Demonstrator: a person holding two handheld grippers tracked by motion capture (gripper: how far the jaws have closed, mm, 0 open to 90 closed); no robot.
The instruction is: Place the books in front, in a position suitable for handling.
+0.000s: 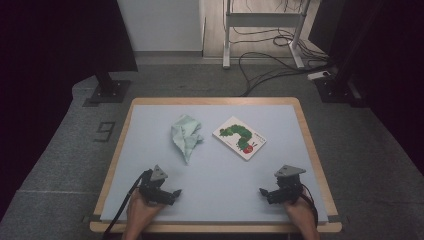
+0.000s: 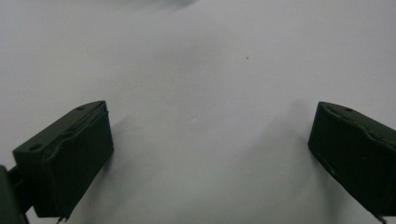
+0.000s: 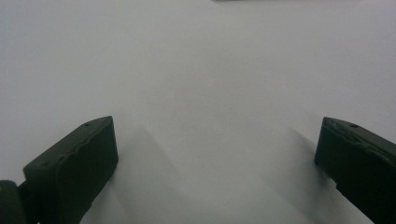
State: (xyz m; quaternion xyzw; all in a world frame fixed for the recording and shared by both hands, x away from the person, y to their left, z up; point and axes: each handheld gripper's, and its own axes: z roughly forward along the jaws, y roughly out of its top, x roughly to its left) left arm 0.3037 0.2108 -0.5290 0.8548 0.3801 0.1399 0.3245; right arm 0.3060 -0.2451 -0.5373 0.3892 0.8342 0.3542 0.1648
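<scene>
Hands: two, entering from the near edge of the tabletop [image 1: 220, 175], each holding one gripper.
Left gripper [image 1: 172, 192]: at the near left of the tabletop, resting low over the pale blue surface, pointing toward the middle. In the left gripper view its two black fingers [image 2: 70, 158] stand wide apart with bare tabletop between them.
Right gripper [image 1: 264, 191]: at the near right, mirroring the other, pointing toward the middle. In the right gripper view its fingers [image 3: 74, 168] are spread wide, with bare surface between them.
Grey plates: two, one three-cornered plate on top of each gripper.
Cloth [image 1: 186, 134]: one, pale green and crumpled, lying left of centre, beyond the left gripper and well apart from it. Its long axis runs near to far, with a narrow tail pointing toward the near edge and the bulkier bunched part at the far end.
Book [image 1: 239, 138]: one, a white picture book with a green caterpillar on the cover, lying flat right of centre, near the cloth but not touching it. It is turned diagonally, its long axis running from far left to near right.
Tabletop: one, pale blue with a wooden rim.
Floor [image 1: 200, 80]: grey, beyond the tabletop, with stand feet and loose black cables at the far side.
</scene>
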